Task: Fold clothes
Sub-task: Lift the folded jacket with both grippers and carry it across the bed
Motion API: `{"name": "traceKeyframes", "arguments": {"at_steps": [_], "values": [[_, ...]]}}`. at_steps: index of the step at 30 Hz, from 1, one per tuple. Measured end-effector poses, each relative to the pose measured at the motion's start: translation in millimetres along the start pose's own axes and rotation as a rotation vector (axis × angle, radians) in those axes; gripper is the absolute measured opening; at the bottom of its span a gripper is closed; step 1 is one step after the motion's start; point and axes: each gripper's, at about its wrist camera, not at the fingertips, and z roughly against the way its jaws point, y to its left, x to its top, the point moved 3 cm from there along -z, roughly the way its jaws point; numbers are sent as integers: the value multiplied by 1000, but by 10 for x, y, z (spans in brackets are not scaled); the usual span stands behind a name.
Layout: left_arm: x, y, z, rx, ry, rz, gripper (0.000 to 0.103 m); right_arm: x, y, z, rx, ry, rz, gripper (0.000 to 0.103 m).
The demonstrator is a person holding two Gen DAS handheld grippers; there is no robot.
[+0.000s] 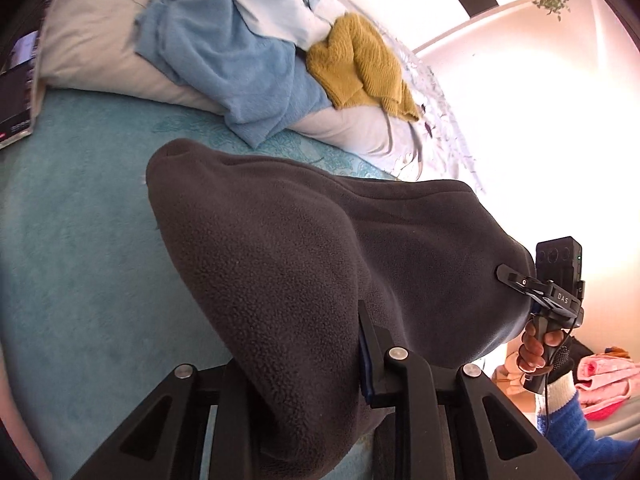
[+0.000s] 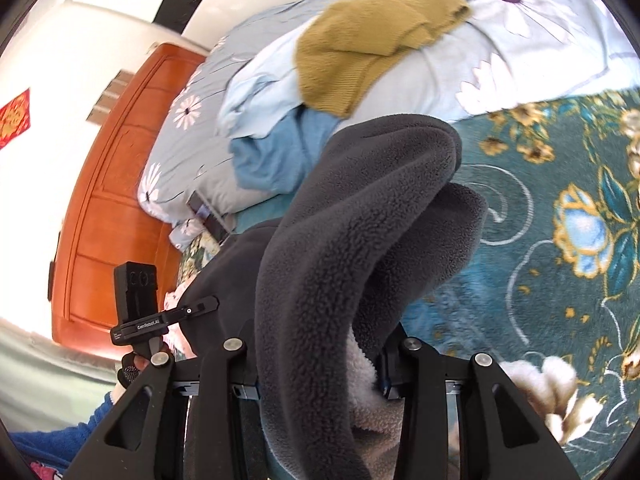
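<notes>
Both grippers, left gripper (image 1: 304, 364) and right gripper (image 2: 320, 364), pinch the thick dark-grey fleece garment (image 1: 304, 248) lifted over the teal floral plush blanket (image 2: 540, 240); bulky bunched fleece could slip out, spoiling the fold.

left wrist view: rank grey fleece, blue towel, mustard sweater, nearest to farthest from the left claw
1. Grey fleece: clamped in the left claw, draped right over it.
2. Blue towel: beyond the fleece, up and left, on the pale pillow.
3. Mustard sweater: up and right, slightly farther back than the towel; the gap between these two is small.
</notes>
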Motion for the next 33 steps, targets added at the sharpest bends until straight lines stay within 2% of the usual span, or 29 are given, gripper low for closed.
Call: {"name": "traceKeyframes", "arguments": {"at_steps": [6,11,17,21,24,30,33], "values": [[-74,195,570,-32,-78,18,25,41,611,-58,24,4,103,40],[-64,390,1179,-30,-165,13,25,132,1341,-226,54,10,229,40],[-101,785,2139,45,-269,4,25,121,2220,-805,156,53,325,40],[-163,1142,2820,125,-322,8,25,105,2798,-1199,224,83,386,40],[-266,1445,3263,195,-346,11,25,-19,3148,-1633,277,123,384,40],[-495,2241,3749,280,-360,81,25,-343,3688,-2501,350,200,342,40],[-624,2759,3723,275,-361,152,25,-562,3717,-2881,354,230,280,40]]}}
